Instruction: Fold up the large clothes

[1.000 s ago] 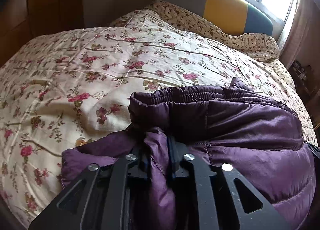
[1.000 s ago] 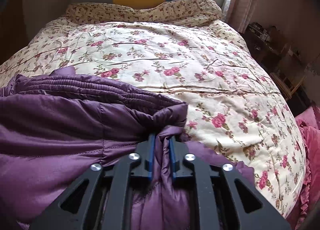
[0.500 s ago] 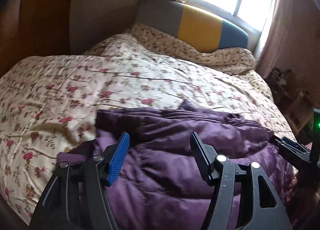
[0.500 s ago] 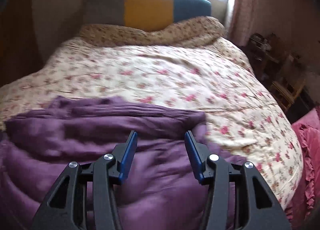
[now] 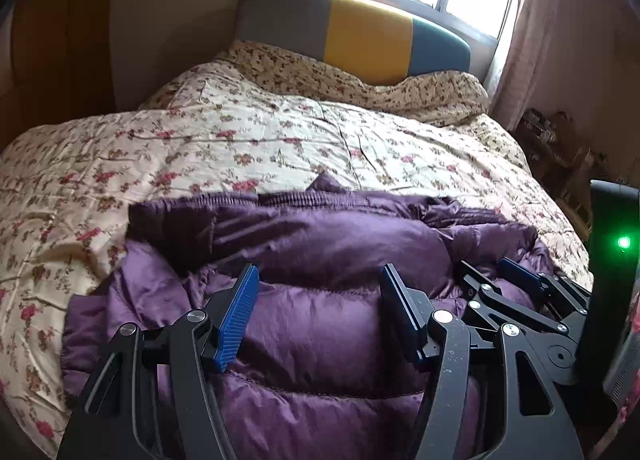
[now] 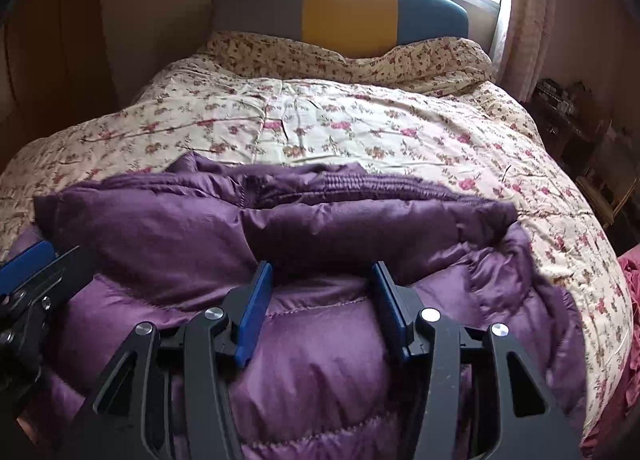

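A purple puffer jacket lies folded in a thick bundle on the near part of the flowered quilt; its elastic hem faces the headboard. My left gripper hovers open just above the jacket's near left part, nothing between its blue pads. My right gripper is open the same way over the jacket, near its right part, pads clear of the cloth. In the left wrist view the right gripper shows at the right, close beside the left one.
The quilt covers the whole bed up to a grey, yellow and teal headboard under a bright window. A curtain and cluttered shelves stand to the right. Pink fabric lies off the bed's right edge.
Both grippers let go of the jacket folds they were pinching, opened, and drew back and up towards me. The jacket stays folded on the quilt.
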A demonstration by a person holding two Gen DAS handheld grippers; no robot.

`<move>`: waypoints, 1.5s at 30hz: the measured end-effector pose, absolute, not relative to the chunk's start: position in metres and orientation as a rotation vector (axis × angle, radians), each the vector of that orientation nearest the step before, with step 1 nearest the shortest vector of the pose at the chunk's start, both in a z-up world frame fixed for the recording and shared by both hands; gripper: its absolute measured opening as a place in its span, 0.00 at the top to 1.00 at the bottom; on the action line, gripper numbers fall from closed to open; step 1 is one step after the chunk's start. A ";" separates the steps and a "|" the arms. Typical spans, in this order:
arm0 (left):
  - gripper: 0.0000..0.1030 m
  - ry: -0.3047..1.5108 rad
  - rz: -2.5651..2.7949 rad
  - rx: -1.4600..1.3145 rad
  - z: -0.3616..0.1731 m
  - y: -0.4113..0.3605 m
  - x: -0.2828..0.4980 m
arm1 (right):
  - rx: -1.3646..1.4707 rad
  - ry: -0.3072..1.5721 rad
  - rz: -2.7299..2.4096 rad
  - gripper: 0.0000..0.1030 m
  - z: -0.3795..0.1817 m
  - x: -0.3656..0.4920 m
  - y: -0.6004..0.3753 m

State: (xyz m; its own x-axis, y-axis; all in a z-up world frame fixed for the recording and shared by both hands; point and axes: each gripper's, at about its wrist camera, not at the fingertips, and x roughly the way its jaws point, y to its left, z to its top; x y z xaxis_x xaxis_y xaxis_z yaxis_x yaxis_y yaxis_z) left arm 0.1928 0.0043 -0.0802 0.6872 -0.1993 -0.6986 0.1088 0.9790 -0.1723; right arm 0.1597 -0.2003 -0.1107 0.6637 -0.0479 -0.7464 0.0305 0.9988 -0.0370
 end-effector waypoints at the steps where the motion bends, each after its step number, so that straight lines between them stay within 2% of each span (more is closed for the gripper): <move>1: 0.39 0.799 -0.174 -0.123 -0.083 0.004 0.193 | -0.021 0.841 -0.045 0.50 -0.114 0.160 -0.200; 19: 0.39 0.824 -0.195 -0.147 -0.116 0.002 0.207 | -0.035 0.873 -0.042 0.48 -0.148 0.178 -0.197; 30: 0.37 0.838 -0.231 -0.200 -0.120 0.010 0.208 | -0.053 0.891 -0.048 0.48 -0.145 0.180 -0.196; 37: 0.37 0.808 -0.222 -0.262 -0.089 0.048 0.176 | -0.049 0.891 -0.040 0.41 -0.128 0.172 -0.196; 43: 0.36 0.768 -0.109 -0.302 -0.068 0.109 0.140 | -0.062 0.843 -0.027 0.41 -0.104 0.144 -0.198; 45: 0.27 0.778 -0.066 -0.348 -0.067 0.135 0.130 | -0.062 0.837 -0.022 0.42 -0.100 0.134 -0.199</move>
State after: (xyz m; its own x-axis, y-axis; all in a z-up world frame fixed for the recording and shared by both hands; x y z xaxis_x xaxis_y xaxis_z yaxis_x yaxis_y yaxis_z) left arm 0.1298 0.1350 -0.0672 0.7136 -0.1856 -0.6755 -0.0686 0.9411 -0.3310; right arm 0.1342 -0.1990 -0.1000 0.6694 -0.0440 -0.7416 -0.0051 0.9979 -0.0639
